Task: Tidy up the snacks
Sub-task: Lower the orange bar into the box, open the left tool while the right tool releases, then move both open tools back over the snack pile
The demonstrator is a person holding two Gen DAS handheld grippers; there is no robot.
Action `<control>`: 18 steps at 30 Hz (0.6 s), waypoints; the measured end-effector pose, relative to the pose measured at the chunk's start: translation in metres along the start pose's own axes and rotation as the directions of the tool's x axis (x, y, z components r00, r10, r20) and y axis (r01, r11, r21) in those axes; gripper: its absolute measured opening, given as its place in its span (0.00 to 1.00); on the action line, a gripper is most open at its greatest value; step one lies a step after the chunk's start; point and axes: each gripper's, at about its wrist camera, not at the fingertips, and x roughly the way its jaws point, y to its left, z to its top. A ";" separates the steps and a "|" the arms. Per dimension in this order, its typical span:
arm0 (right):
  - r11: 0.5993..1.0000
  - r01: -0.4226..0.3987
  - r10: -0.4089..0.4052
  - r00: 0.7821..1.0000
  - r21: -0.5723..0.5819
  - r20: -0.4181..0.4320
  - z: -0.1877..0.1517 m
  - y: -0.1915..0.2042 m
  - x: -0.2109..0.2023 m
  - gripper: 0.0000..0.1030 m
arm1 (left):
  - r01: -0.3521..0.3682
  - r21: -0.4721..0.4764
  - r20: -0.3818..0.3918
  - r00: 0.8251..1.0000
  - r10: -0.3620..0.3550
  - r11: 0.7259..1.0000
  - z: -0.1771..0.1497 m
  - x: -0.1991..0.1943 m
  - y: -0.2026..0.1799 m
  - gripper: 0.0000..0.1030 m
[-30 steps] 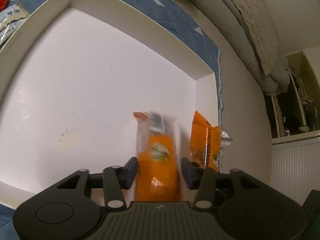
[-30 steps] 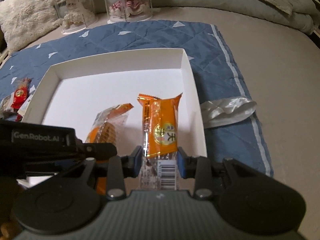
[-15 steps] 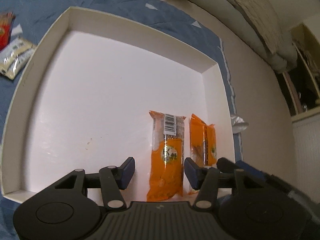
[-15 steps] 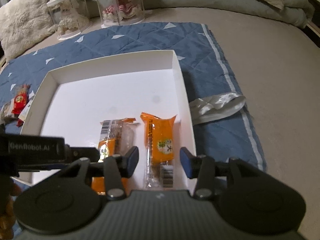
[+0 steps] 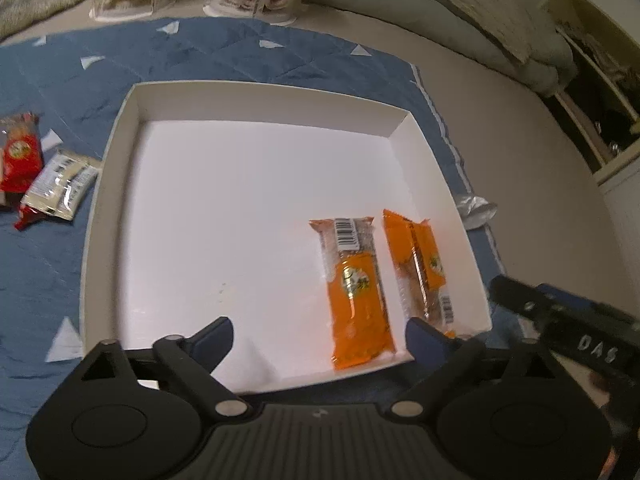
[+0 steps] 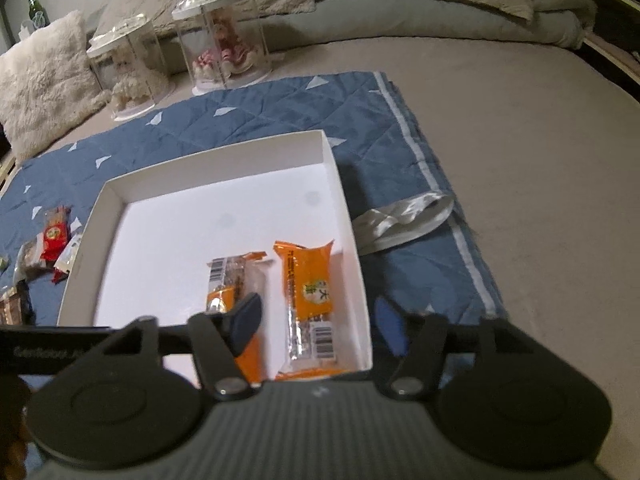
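- Left gripper (image 5: pixel 318 334): jaws spread wide, nothing between them; they've just been opening, and the orange snack pack (image 5: pixel 356 292) lies flat on the box floor beyond the tips, not touched.
- Right gripper (image 6: pixel 318 326): jaws apart too, just been opening; second orange pack (image 6: pixel 310 300) lies loose beyond and between the tips, pads clear of it.
- Both packs sit side by side, long axes parallel, at roughly 4 o'clock of the white box (image 5: pixel 256 94) in the left view. Looks like deliberate row packing from one corner, which keeps the rest of the floor free.
- Second pack lies close along the right wall; I can't tell if it touches. First pack's near end sits just short of the near rim.
- Open room: box floor from 9 through 1 o'clock is bare.
- Remaining snacks: red pack (image 5: pixel 18 156) and clear-wrapped pack (image 5: pixel 60 186) on the blue quilt (image 5: pixel 224 52), outside the left wall at 9 o'clock. Probably next; the left wall rim has to be cleared coming in.
- Silver wrapper (image 6: pixel 404 216) lies on the quilt outside the right wall at about 2 o'clock in the right view, out of the path.
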 end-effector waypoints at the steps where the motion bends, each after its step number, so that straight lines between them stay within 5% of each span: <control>1: 1.000 0.008 -0.008 1.000 0.005 0.006 -0.001 0.000 -0.003 0.76 | -0.012 0.011 0.001 1.000 0.012 1.000 -0.002 -0.002 0.001 0.95; 8: 0.999 0.046 -0.045 0.998 -0.004 0.051 -0.009 -0.001 -0.014 1.00 | -0.065 0.028 0.029 0.998 0.064 0.998 -0.010 -0.019 0.009 1.00; 18: 0.998 0.061 -0.058 0.996 -0.034 0.074 -0.013 0.017 -0.023 1.00 | -0.074 0.024 0.071 0.995 0.072 0.997 -0.014 -0.043 0.029 1.00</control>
